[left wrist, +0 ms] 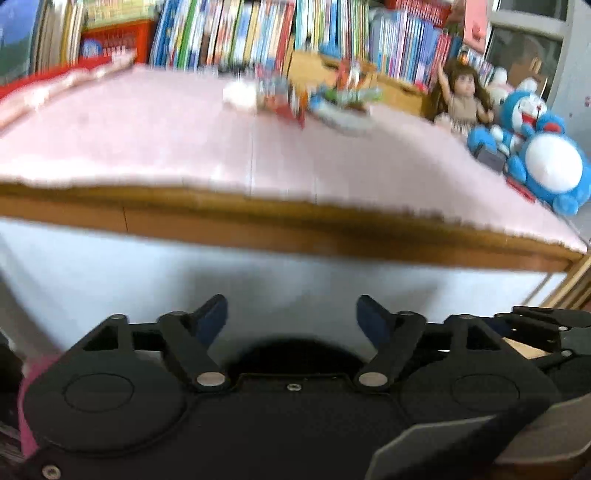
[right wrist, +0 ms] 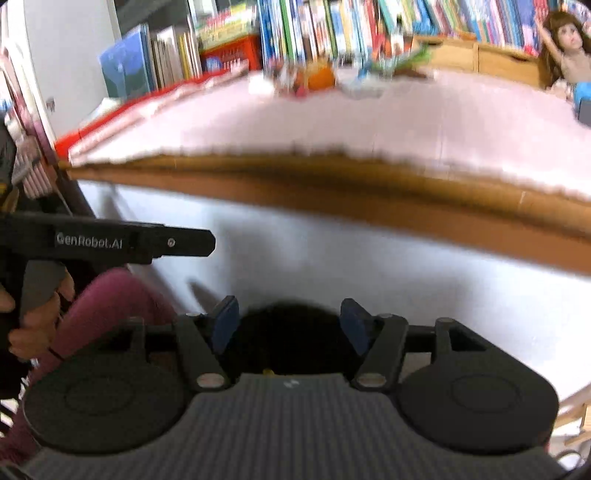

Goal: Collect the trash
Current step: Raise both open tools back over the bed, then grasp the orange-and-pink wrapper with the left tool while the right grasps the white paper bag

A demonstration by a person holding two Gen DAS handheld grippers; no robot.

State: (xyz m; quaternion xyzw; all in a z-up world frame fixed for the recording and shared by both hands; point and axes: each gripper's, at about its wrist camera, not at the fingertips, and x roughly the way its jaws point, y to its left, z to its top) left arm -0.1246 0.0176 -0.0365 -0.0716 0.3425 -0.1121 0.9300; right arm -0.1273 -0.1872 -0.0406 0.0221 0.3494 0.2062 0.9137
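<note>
Motion blur smears the heap of colourful wrappers (left wrist: 303, 98) at the far side of the bench (left wrist: 147, 125), so single pieces cannot be told apart. The book spines (left wrist: 236, 33) behind are unreadable. The blue plush toy (right wrist: 583, 98) is cut by the right wrist view's edge.

Both views are bright and evenly lit, with daylight entering at a window (left wrist: 532, 33) in the upper right of the left wrist view. Motion blur smears most of each picture: the table edge (left wrist: 258, 218), the pile of wrappers (left wrist: 295, 96) and the books (left wrist: 258, 33) lose their outlines. The black gripper bodies in the foreground stay fairly sharp. Fisheye distortion bows the table edge into an arc and darkens the corners. A soft shadow falls on the white panel (right wrist: 295, 266) under the tabletop
</note>
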